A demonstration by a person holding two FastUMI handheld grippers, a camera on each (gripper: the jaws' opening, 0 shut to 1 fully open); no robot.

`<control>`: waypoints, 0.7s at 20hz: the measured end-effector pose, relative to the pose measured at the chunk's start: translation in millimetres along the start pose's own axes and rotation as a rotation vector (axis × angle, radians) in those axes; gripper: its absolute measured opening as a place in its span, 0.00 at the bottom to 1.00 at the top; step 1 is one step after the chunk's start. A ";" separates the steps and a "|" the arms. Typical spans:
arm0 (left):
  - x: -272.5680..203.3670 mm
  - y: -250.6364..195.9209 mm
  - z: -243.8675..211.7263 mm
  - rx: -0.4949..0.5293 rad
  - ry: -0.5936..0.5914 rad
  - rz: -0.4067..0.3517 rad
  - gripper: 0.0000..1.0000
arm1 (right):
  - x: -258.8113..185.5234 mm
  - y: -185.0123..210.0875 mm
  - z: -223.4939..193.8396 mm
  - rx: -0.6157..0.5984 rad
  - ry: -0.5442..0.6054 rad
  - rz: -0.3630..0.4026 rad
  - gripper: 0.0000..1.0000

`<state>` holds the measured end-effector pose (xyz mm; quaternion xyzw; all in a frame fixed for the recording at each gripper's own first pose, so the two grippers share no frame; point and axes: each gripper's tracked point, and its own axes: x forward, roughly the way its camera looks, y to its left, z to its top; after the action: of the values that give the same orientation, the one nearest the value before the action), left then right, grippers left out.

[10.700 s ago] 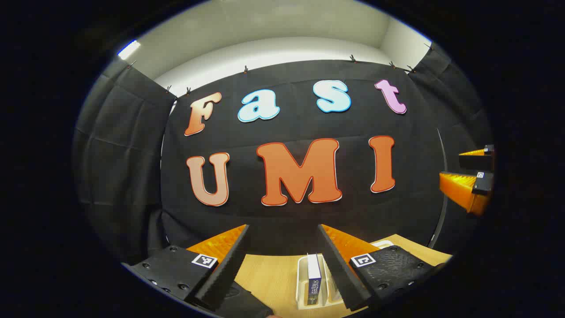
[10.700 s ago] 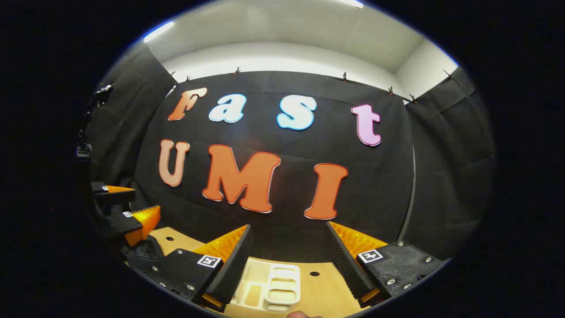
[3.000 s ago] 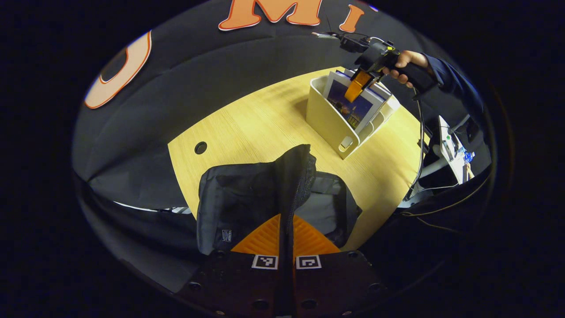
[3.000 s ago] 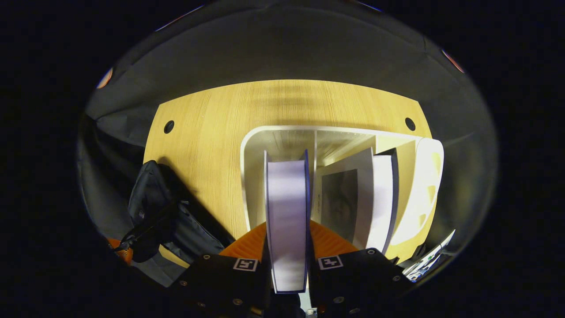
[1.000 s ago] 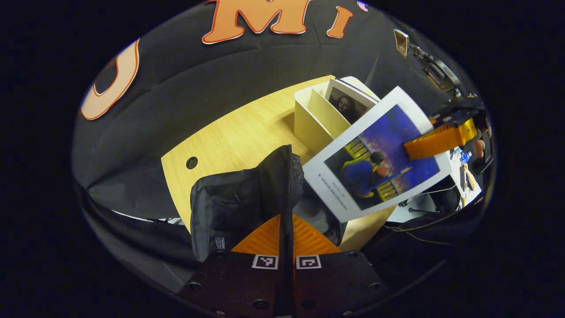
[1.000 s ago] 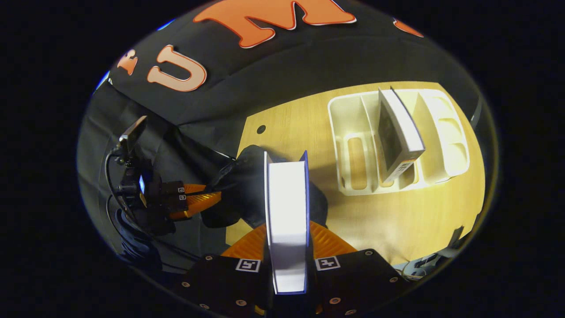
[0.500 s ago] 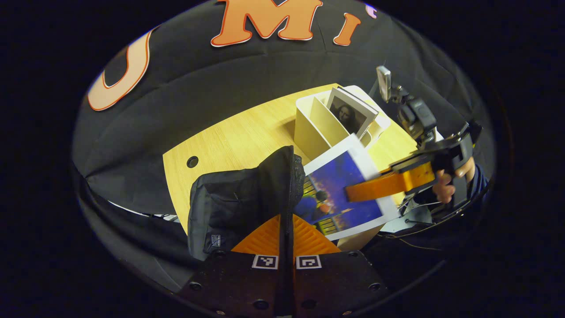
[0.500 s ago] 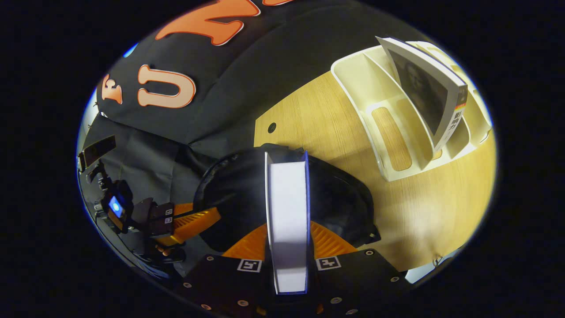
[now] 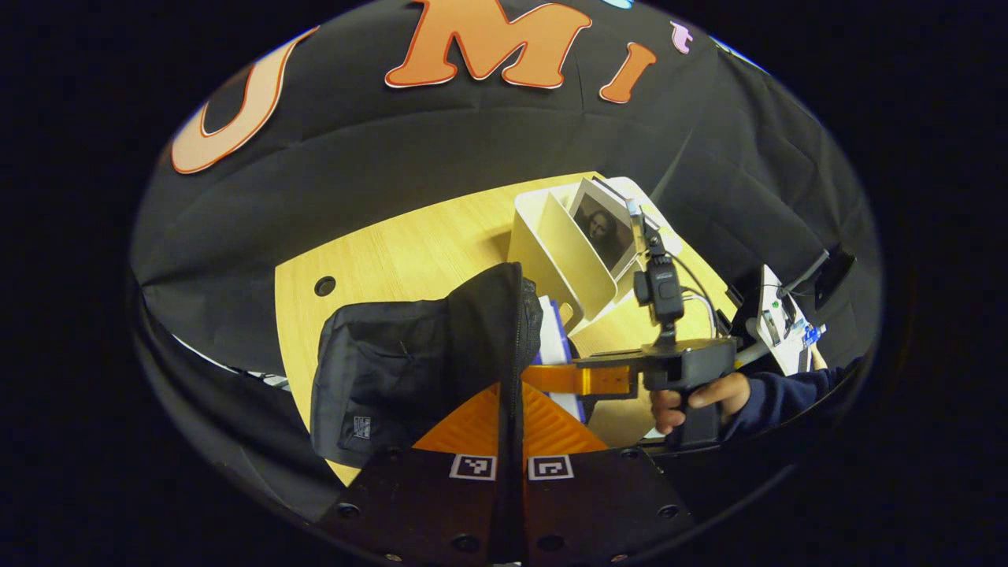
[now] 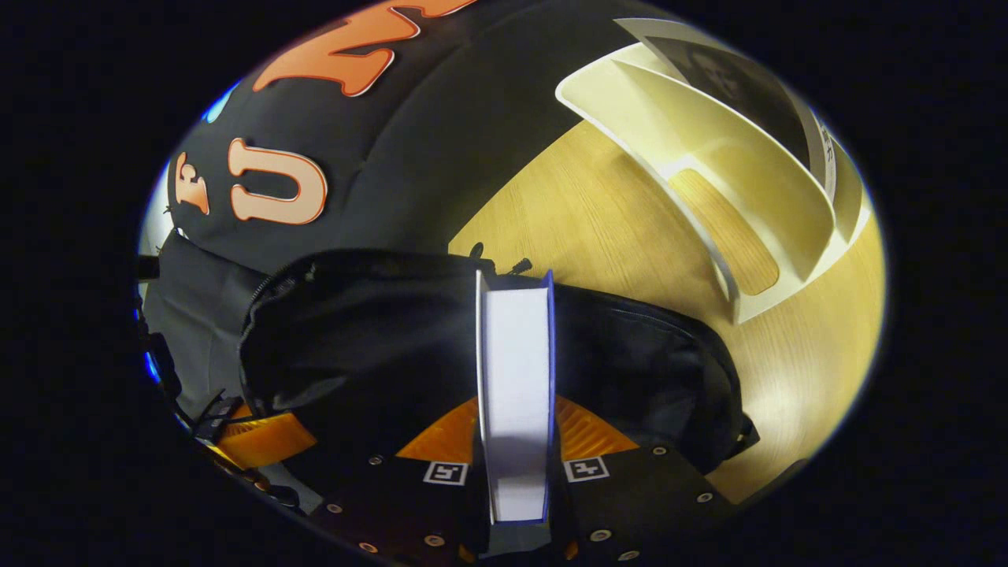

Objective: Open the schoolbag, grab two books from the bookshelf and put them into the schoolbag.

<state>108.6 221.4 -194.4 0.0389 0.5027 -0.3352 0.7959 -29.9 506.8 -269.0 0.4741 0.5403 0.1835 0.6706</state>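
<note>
Left hand-held gripper [image 9: 510, 409] is pinched closed on the schoolbag's [image 9: 394, 358] limp flap, holding the mouth up on the tabletop [image 9: 409, 252]; soft cloth like this probably sags if released. Right hand-held gripper [image 10: 516, 441] clamps a stiff, seemingly light book [image 10: 516, 378] by its edge, entering the bag; another book [image 9: 602, 228] waits in the bookshelf [image 9: 555, 252].

Three seconds back the right gripper [image 10: 516, 441] was pinching the blue-covered book [image 10: 516, 394] while it stood in the bookshelf [image 10: 732, 197] near the table's [image 9: 409, 244] far edge. Since then the book has been lifted out, carried across, and now it dips into the open mouth of the schoolbag [image 9: 417, 354] at the table's near edge, most of its cover hidden behind the raised flap. The shelf's left slot is now empty.
</note>
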 end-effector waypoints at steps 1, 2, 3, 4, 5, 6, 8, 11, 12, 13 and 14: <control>0.6 -1.4 0.9 -0.002 -0.001 -0.002 0.01 | 4.8 0.4 -2.8 -0.008 0.002 0.010 0.30; 0.3 -3.9 2.2 0.000 -0.003 0.000 0.01 | 8.5 1.1 -6.1 -0.023 0.001 0.019 0.31; 0.4 -5.1 4.2 0.004 -0.007 0.006 0.01 | 13.1 0.3 -11.0 -0.034 0.018 0.017 0.32; 2.4 -4.0 5.4 0.004 -0.007 0.014 0.01 | 15.1 -5.4 -23.0 -0.046 0.060 0.001 0.33; 4.3 -1.8 5.5 0.001 -0.005 0.023 0.01 | 13.4 -12.6 -29.2 -0.049 0.084 -0.028 0.37; 5.3 -0.8 3.9 -0.005 -0.003 0.028 0.01 | 14.5 -17.0 -32.9 -0.066 0.110 -0.077 0.41; 8.3 3.7 3.9 -0.001 0.001 0.042 0.01 | 5.9 -38.2 -43.9 -0.093 0.174 -0.202 0.55; 10.2 4.5 7.0 0.018 -0.008 0.052 0.01 | -17.0 -62.3 -39.9 -0.238 0.225 -0.333 0.77; 12.6 2.7 6.7 0.014 -0.009 0.050 0.01 | -19.0 -56.6 -47.5 -0.274 0.225 -0.346 0.81; 14.5 0.7 6.6 0.004 -0.009 0.043 0.01 | -25.0 -57.7 -46.7 -0.292 0.231 -0.355 0.82; 15.4 -0.6 7.6 -0.003 -0.014 0.042 0.01 | -33.5 -51.6 -42.6 -0.308 0.227 -0.353 0.84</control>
<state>118.2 210.3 -203.3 0.0459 0.4967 -0.3178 0.8064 -93.6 475.1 -292.2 0.2413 0.6521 0.1958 0.6915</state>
